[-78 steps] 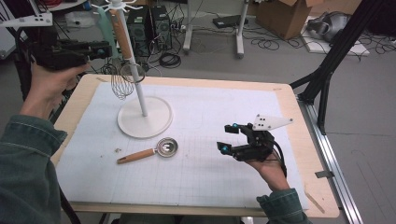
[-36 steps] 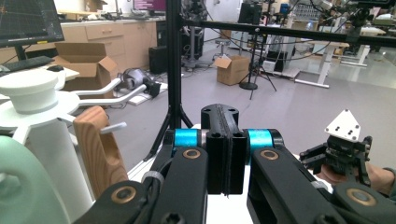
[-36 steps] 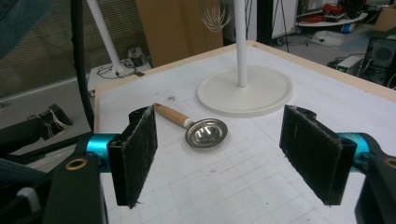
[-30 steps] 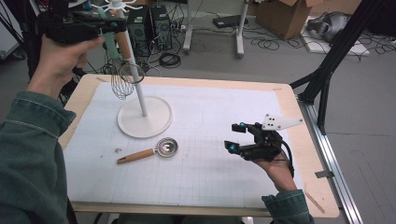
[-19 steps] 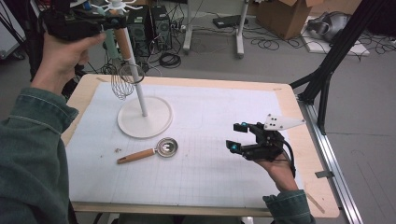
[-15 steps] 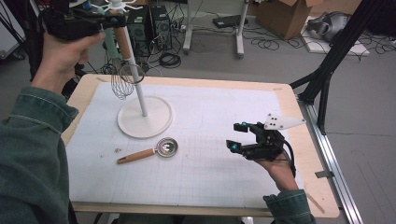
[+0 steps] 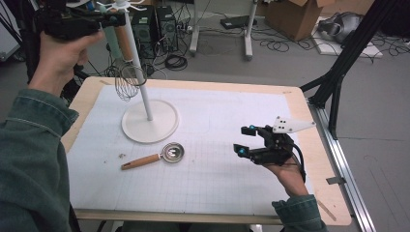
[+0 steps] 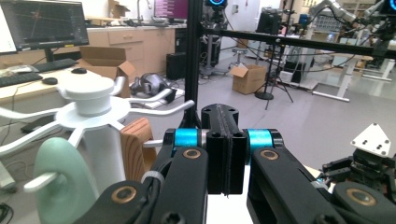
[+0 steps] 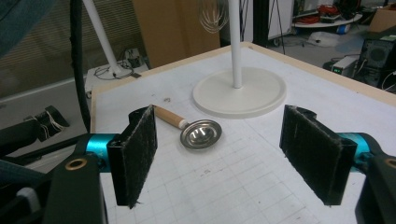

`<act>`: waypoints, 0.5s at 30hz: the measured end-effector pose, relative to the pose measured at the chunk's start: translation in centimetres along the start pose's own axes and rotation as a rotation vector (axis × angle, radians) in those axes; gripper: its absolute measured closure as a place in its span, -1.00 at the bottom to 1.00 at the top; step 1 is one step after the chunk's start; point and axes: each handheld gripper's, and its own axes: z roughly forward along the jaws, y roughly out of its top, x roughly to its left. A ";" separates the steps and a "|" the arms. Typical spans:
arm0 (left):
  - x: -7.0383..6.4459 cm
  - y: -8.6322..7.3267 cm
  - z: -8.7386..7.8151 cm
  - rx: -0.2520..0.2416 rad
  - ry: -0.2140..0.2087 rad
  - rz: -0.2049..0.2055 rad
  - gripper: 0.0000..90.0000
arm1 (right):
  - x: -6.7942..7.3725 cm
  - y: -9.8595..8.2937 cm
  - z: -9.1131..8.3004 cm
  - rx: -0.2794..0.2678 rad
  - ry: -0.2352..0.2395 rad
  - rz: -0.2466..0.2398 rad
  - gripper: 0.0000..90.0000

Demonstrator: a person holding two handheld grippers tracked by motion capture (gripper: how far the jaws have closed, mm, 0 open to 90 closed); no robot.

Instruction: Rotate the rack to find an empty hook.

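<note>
Left claw raised high at the rack's top, above the far left corner of the table; jaws pressed flat together with nothing visible between them. Right claw hovers low near the right edge, jaws spread wide, empty.

Rack: white pole on a round base, toward the far left corner. A whisk hangs from it, and two handled utensils beside it. The small metal strainer lies flat on the mat, just in front of the base, well left of my right claw.

Strainer, my judgement: light, stiff, thin metal bowl that would slip under the pads. Wooden handle is the better hold, gripped across its middle.

Left gripper view gives the hooks close up, with a wooden handle end and a pale green one hung there. Right gripper view shows the strainer bowl between my open pads, handle pointing away; the high view gives its place on the table.
</note>
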 end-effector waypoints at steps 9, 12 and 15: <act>0.6 -0.1 -0.5 0.002 0.018 -0.008 0.99 | -0.1 0.1 0.0 -0.002 0.000 -0.003 -0.41; 0.8 -0.1 -0.7 0.002 0.022 -0.006 0.99 | -0.1 0.1 0.0 -0.002 0.001 -0.001 -0.41; 0.9 -0.1 -0.9 0.002 0.024 -0.006 0.99 | -0.1 0.1 0.0 -0.001 0.002 -0.004 -0.41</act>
